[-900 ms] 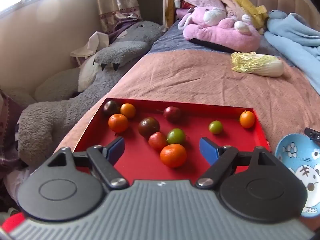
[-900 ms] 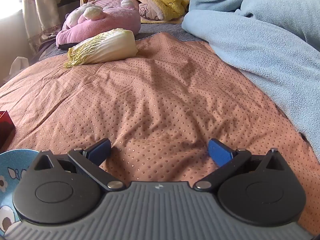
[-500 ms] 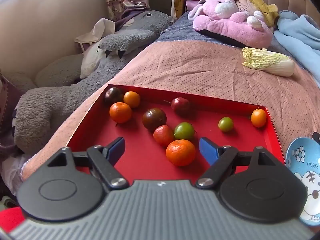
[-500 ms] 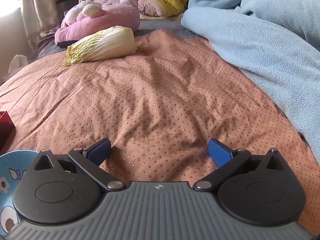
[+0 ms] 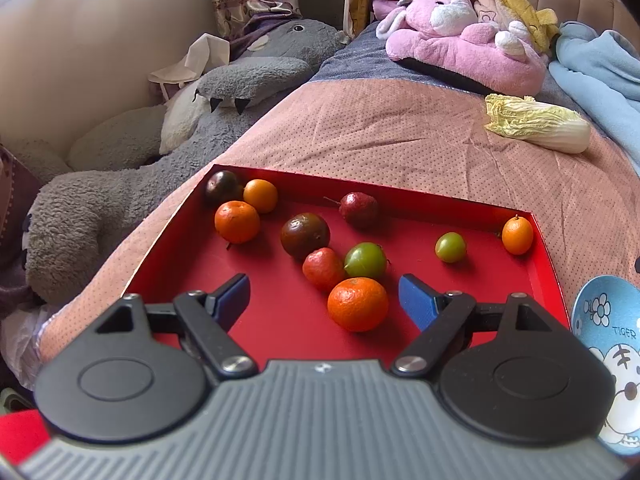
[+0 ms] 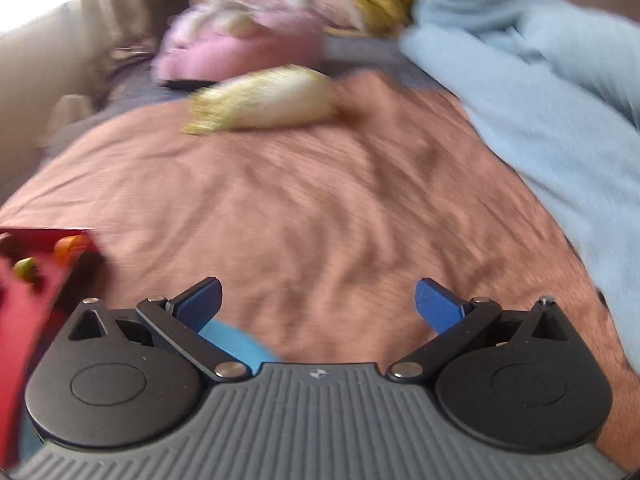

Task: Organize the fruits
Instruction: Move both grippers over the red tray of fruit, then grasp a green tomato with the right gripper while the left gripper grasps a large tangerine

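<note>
A red tray (image 5: pixel 280 322) lies on the pink bedspread and holds several fruits: a large orange (image 5: pixel 357 304), a red fruit (image 5: pixel 323 268), a green one (image 5: pixel 365 259), a dark plum (image 5: pixel 305 235), a smaller green one (image 5: pixel 450 247) and a kumquat (image 5: pixel 517 235). My left gripper (image 5: pixel 324 300) hovers open over the tray's near part, and the large orange sits just inside its right finger (image 5: pixel 416 300), untouched. My right gripper (image 6: pixel 318 300) is open over bare bedspread; its view is blurred. The tray's corner (image 6: pixel 48 256) shows at its left, and a blue plate (image 6: pixel 236 340) peeks out under it.
A blue cartoon plate (image 5: pixel 612 344) lies right of the tray. A napa cabbage (image 5: pixel 538 126) rests further up the bed, with a pink plush (image 5: pixel 460 48) and a light blue blanket (image 6: pixel 540 100) behind it. A large grey plush (image 5: pixel 120 184) lines the bed's left side.
My left gripper has moved forward over the tray, so the fruits look nearer. The right gripper has swung left; the tray corner and the plate have moved further into its view. Both stay open.
</note>
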The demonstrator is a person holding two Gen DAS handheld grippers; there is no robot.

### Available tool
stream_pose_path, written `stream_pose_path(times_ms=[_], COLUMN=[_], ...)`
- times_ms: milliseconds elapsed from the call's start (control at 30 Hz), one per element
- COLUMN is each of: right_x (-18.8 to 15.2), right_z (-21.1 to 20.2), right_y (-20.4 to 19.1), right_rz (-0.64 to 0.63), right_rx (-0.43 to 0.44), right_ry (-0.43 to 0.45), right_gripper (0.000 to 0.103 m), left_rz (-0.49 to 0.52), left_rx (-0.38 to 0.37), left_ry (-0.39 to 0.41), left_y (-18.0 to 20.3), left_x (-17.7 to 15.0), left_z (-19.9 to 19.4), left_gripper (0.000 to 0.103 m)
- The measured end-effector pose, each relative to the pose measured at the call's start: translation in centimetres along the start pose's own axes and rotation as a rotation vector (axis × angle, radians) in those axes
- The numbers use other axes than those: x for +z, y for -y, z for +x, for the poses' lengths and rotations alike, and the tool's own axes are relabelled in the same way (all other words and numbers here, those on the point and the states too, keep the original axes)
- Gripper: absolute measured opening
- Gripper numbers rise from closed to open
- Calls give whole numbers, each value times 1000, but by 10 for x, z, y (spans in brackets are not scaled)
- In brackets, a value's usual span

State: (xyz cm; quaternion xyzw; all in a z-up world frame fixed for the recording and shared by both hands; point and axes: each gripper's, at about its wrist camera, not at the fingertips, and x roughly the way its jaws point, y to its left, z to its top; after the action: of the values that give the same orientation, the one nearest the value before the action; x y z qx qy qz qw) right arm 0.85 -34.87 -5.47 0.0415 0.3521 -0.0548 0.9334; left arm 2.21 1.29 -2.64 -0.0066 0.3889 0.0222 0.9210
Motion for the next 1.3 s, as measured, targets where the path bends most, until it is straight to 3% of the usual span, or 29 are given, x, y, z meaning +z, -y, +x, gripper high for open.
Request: stream_pose_path(times_ms=[167, 267, 367, 500, 733, 900, 967, 1100, 1300], right_x=[10, 16, 16, 14, 8, 11, 11, 14, 14], right_z=[-37, -42, -32, -15, 22, 44, 51, 55, 45], right_y=[-84, -128, -164, -187, -225, -238, -241, -240, -223], right_rz=[-256, -385, -511, -488, -499, -488, -487, -466, -410], right_rx=[183, 248, 254, 383, 389, 366, 370, 393, 376], right_ry=[98, 106, 73, -14, -91, -118, -136, -145, -141], right_gripper=[101, 85, 71, 66, 51, 47, 40, 33, 33], left_rz=[-5, -4, -33, -113, -164, -212, -227, -194, -119], left_rx=[13, 18, 16, 10, 26, 26, 18, -5, -33], left_ry=[-1, 9, 6, -11, -25, -12, -17, -15, -38], left_y=[-1, -3, -8, -20, -27, -36, -37, -31, -18], left_x=[-4, -5, -5, -4, -2, -2, -3, -3, -6], left_z=[-1, -5, -5, -3, 0, -2, -2, -2, 4], left_gripper=[83, 83, 83, 83, 83, 83, 83, 83, 83])
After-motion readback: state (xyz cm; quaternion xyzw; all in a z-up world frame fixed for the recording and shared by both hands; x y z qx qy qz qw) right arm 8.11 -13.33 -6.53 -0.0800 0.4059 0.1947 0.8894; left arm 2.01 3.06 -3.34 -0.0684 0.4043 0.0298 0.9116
